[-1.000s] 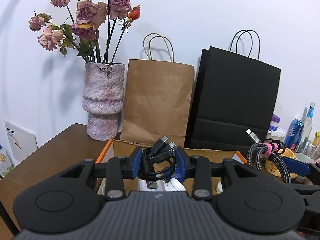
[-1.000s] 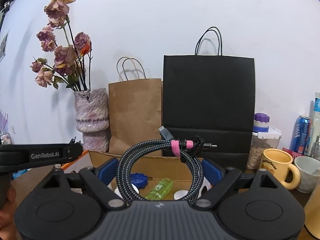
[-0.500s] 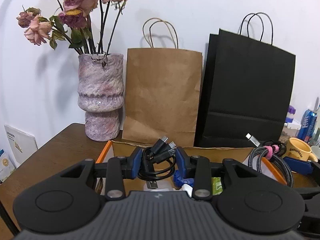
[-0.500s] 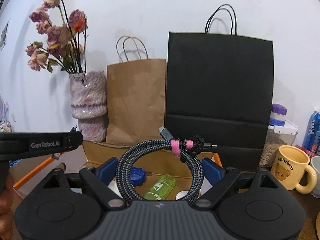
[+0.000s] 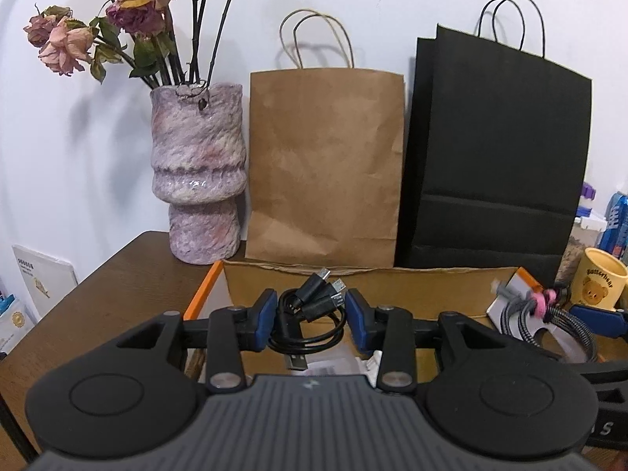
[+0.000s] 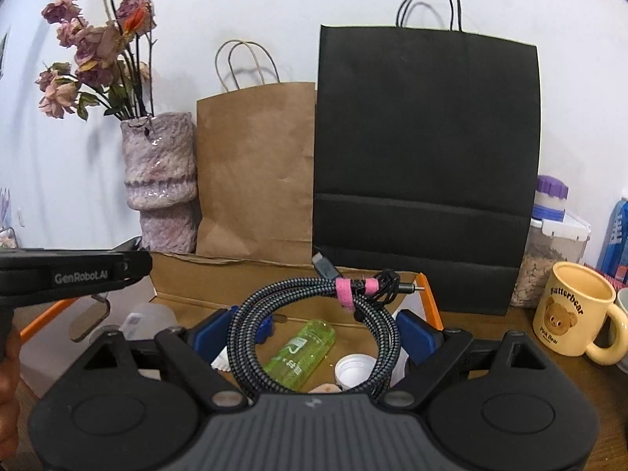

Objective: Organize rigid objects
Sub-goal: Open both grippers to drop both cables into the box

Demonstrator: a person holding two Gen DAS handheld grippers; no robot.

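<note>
My left gripper (image 5: 308,320) is shut on a small coiled black USB cable (image 5: 314,314), held above an open cardboard box (image 5: 392,282) with orange flaps. My right gripper (image 6: 316,331) is shut on a coiled braided grey cable (image 6: 274,302) tied with a pink strap, above the same box (image 6: 188,274). That braided cable also shows at the right edge of the left wrist view (image 5: 549,322). Inside the box lie a green bottle (image 6: 302,353), a white cap (image 6: 353,369) and other small items.
A brown paper bag (image 5: 325,165), a black paper bag (image 5: 494,165) and a pink vase (image 5: 198,172) of dried roses stand behind the box against the wall. A yellow bear mug (image 6: 573,314), a jar (image 6: 549,243) and cans stand to the right on the brown table (image 5: 98,294).
Both grippers have moved forward towards the bags and slightly lower, each still holding its cable. The bags and vase look larger and nearer.
</note>
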